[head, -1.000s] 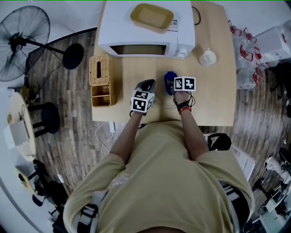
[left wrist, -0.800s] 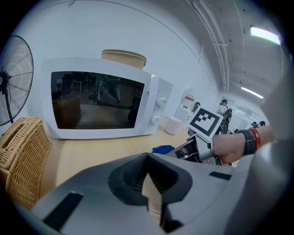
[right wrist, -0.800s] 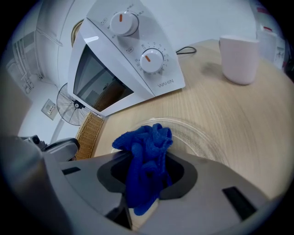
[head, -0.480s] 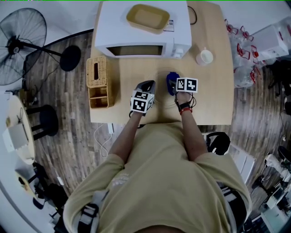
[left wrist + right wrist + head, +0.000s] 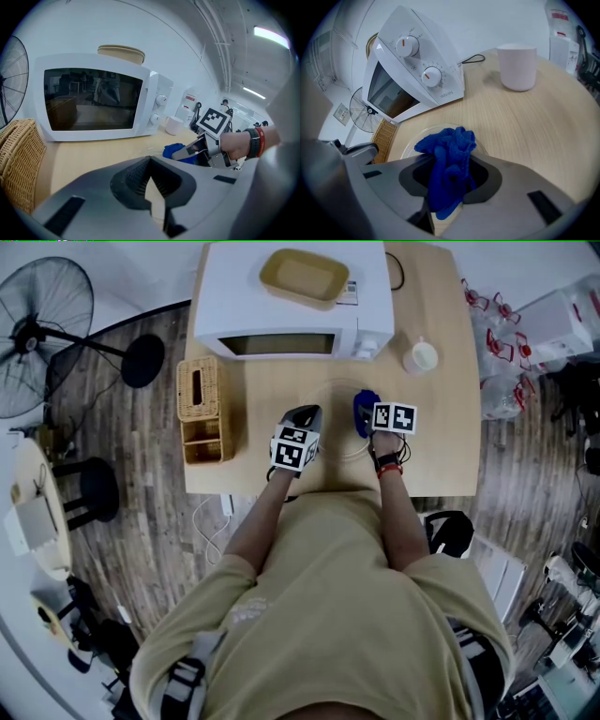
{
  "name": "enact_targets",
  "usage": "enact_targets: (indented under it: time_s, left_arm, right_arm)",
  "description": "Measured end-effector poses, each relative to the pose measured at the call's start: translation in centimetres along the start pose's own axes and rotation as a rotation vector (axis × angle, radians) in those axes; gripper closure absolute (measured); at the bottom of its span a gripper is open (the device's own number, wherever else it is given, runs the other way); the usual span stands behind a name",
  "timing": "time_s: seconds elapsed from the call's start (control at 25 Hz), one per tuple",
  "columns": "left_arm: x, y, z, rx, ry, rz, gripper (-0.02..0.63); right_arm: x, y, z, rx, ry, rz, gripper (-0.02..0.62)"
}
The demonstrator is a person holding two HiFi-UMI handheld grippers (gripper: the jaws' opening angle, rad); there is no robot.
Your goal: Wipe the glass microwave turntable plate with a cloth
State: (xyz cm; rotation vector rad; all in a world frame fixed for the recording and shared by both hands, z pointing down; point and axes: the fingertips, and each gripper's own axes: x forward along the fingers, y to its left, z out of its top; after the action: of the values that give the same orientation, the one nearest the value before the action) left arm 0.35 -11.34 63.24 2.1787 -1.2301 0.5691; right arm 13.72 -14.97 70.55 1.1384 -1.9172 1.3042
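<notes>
- The right claw (image 5: 451, 161) was clamped on a crumpled blue cloth (image 5: 447, 154). The wad filled the gap between its 2 jaws and bulged out ahead of them.
- The round clear glass turntable plate (image 5: 423, 133) lay flat on the pale wooden desk (image 5: 441, 446), in front of the white microwave oven (image 5: 295, 296) and between the 2 claws.
- The cloth sat over the plate's right-hand part, with the rest of the glass stretching away toward the left claw (image 5: 150, 161). By my judgement, the next wiping stroke would run leftward across the disc. Being round, the plate had no long axis to line up with, and the right hand was the one placed to wipe.
- The left claw's jaws were drawn together at their tips, by the plate's left edge.
- Whether those tips pinched the rim could not be made out, as the glass there was too faint.
- From the head view the plate (image 5: 336, 423) showed only as thin arcs. Whether the cloth actually pressed on the glass was also unclear.
</notes>
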Motion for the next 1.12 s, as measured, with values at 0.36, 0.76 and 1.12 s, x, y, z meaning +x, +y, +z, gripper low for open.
enact_targets:
  time_s: [0.36, 0.76, 1.12]
  left_arm:
    - [0.3, -0.2, -0.5, -0.001, 0.006, -0.012, 0.588]
    - [-0.2, 0.0, -0.6, -0.002, 0.005, -0.009, 0.588]
    - [-0.9, 1.2, -1.4, -0.031, -0.001, 0.014, 0.588]
  right_arm:
    - [-1.6, -2.2, -0.1, -0.029, -0.004, -0.091, 0.451]
    - [-2.4, -3.3, -0.1, -0.046, -0.008, -0.147, 0.449]
    - [-2.2, -1.6, 0.1, -0.019, -0.029, -0.080, 0.449]
